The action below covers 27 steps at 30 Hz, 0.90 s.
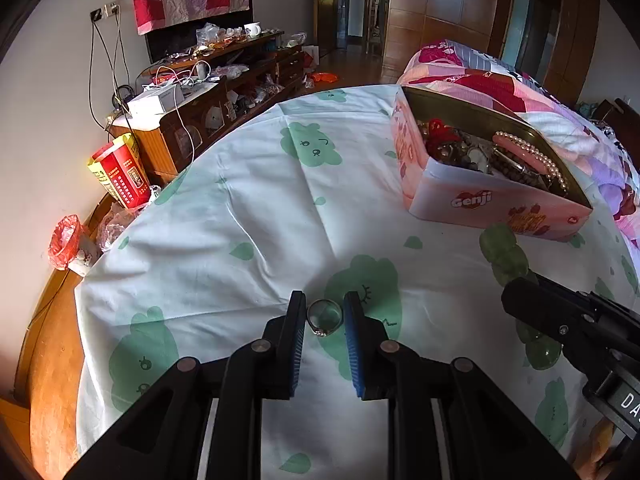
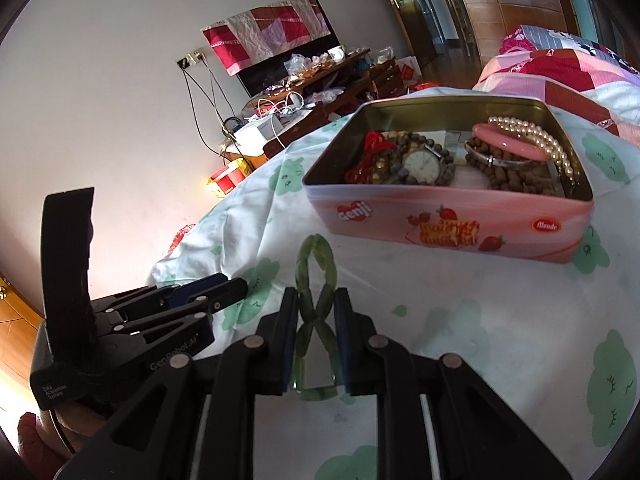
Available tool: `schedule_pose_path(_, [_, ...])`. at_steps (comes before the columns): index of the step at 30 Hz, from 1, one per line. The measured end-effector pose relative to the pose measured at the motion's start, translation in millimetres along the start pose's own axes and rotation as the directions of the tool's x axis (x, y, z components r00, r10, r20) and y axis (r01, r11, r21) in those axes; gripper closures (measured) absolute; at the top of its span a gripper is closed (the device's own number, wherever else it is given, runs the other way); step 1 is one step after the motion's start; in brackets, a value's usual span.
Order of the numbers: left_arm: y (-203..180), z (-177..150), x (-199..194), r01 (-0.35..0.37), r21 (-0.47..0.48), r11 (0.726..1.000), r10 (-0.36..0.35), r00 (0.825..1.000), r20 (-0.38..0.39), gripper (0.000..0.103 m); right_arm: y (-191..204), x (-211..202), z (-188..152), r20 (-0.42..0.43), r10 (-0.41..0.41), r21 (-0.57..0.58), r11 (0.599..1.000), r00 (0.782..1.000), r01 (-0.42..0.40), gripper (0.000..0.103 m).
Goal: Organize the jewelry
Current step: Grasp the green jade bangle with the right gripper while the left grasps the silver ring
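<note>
Ring point(image 1: 325, 317) lies on the sheet point(image 1: 248, 216) between my left gripper point(image 1: 324, 340)'s parted fingers, the right gripper point(image 2: 316, 336) pinches the green bracelet point(image 2: 316, 304), and I fear either slipping before the tin point(image 2: 448, 220).

Soft daylight, warm orange glare at lower left, heavy fisheye bending, black vignetted corners, sharp focus throughout

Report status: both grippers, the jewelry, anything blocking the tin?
Left gripper straddling ring, jaws not closed. Right gripper shut on green bracelet. Pink tin open, already holding jewelry. Path to tin unobstructed.
</note>
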<state>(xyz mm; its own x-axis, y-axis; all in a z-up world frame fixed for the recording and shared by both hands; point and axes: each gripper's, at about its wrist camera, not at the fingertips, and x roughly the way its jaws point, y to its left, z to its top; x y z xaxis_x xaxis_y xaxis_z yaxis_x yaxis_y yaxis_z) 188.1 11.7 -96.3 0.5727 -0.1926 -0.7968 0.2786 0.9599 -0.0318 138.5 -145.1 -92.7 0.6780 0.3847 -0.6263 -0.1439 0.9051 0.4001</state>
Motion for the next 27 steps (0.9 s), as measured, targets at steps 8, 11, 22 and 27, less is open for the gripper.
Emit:
schedule_pose_path(8, [-4, 0, -1, 0.024, 0.024, 0.999, -0.024, 1.000, -0.009, 0.065, 1, 1, 1, -0.004, -0.001, 0.007, 1.000, 1.000, 0.001, 0.082])
schedule_pose_path(11, [-8, -1, -1, 0.007, 0.044, 0.999, -0.007, 1.000, -0.010, 0.063, -1, 2, 1, -0.006, 0.000, 0.013, 1.000, 1.000, 0.001, 0.082])
schedule_pose_path(22, [9, -1, -3, 0.022, -0.022, 1.000, -0.022, 1.000, -0.002, 0.084, -4, 2, 1, -0.005, 0.001, 0.024, 1.000, 1.000, -0.001, 0.082])
schedule_pose_path(27, [3, -1, -4, -0.003, 0.009, 1.000, 0.003, 1.000, 0.002, 0.084, -5, 0, 2, 0.003, 0.006, 0.028, 1.000, 1.000, -0.006, 0.082])
